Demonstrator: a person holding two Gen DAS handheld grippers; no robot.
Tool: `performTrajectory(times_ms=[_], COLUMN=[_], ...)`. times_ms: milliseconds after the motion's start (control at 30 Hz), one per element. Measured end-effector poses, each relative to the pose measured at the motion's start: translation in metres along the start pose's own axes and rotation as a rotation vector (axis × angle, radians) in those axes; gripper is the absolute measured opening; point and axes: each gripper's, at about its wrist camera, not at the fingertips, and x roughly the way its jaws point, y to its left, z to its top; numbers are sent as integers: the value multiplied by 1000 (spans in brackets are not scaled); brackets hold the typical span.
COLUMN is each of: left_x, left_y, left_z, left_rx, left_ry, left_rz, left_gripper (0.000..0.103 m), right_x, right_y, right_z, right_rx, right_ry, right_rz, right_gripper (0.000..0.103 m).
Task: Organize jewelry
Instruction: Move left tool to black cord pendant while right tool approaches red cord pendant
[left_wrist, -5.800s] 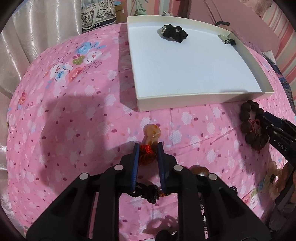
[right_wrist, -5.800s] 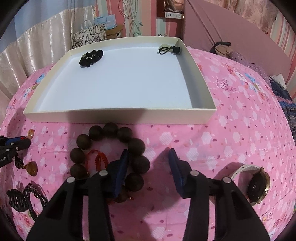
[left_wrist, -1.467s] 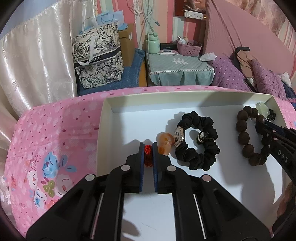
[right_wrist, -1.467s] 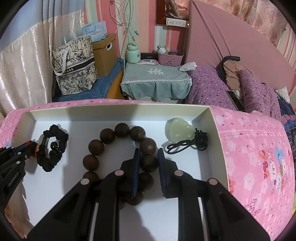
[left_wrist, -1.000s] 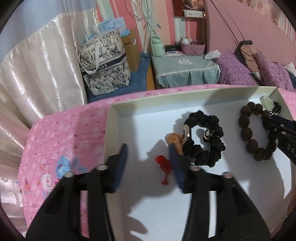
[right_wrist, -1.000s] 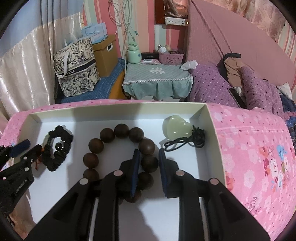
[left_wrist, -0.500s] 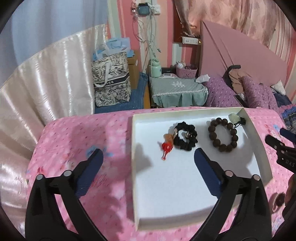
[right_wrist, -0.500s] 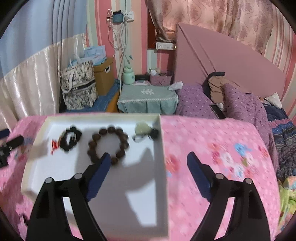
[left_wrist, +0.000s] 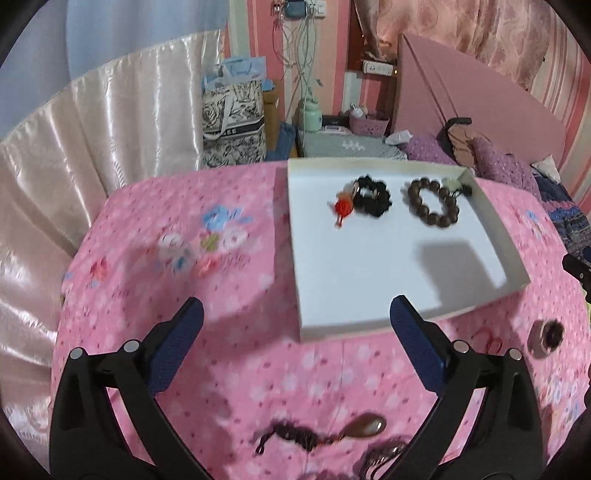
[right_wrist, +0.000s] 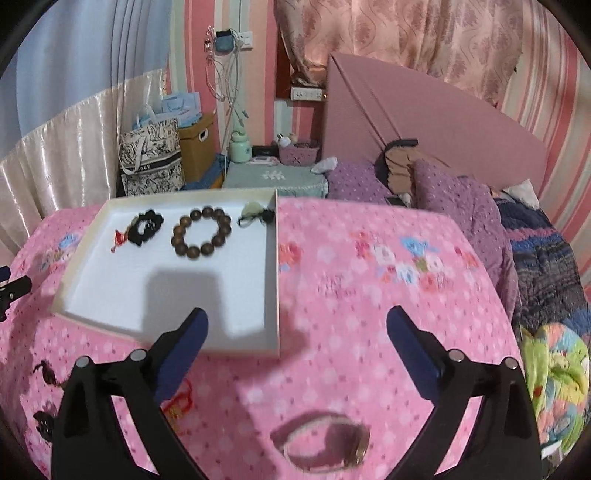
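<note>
- Step in hand, as judged: between placements. Four pieces lie inside the white tray (left_wrist: 369, 321) and both claws are empty above the near part of the bed, so the next pickup is due.
- Left claw (left_wrist: 295, 328): jaws spread wide, nothing between them, hanging over the pink bedspread (left_wrist: 229, 369) just short of the tray's near wall.
- Right claw (right_wrist: 297, 330): jaws opening and already wide, nothing between them; it hangs over the tray's near right corner and the bedspread beside it.
- Tray contents, along the far side from left to right: a red-tasselled amber pendant (left_wrist: 341, 206) touching a black scrunchie bracelet (left_wrist: 371, 201); a brown bead bracelet (left_wrist: 432, 202) lying apart from these; a pale green pendant (right_wrist: 253, 214) on a black cord in the far right corner.
- Outstanding pieces on the bedspread, nearer than the tray: a brown teardrop pendant (left_wrist: 364, 424) on a dark cord below the left claw; a watch (right_wrist: 325, 439), blurred, directly below the right claw; a red cord item (right_wrist: 177, 402) beside the right claw's left finger; further dark pieces at the lower edges, too blurred to identify.
- Next move, as judged: lower the left claw onto the teardrop pendant and the right claw onto the watch, close on a firm part, then carry each to the tray's bare near half.
- Risk noted: trailing cords may snag neighbouring pieces or the fabric on lifting.
</note>
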Motion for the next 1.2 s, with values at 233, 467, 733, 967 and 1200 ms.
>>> performTrajectory(times_ms=[233, 467, 733, 967, 1200], left_x=[-18, -28, -35, -28, -27], left_y=[3, 8, 16, 16, 19], left_z=[-23, -50, -60, -71, -73], left_rx=[-1, -11, -36, -25, -28], left_ry=[0, 6, 6, 26, 25], left_rz=[11, 3, -15, -17, -19], left_gripper=[100, 100, 100, 100, 100], right_x=[-8, -17, -25, -16, -18], right_y=[0, 3, 21, 39, 53], right_z=[-30, -52, -60, -76, -75], right_rx=[37, 83, 48, 26, 4], right_ry=[28, 7, 2, 16, 19], right_rz=[-18, 11, -28, -50, -49], right_gripper=[97, 97, 97, 97, 97])
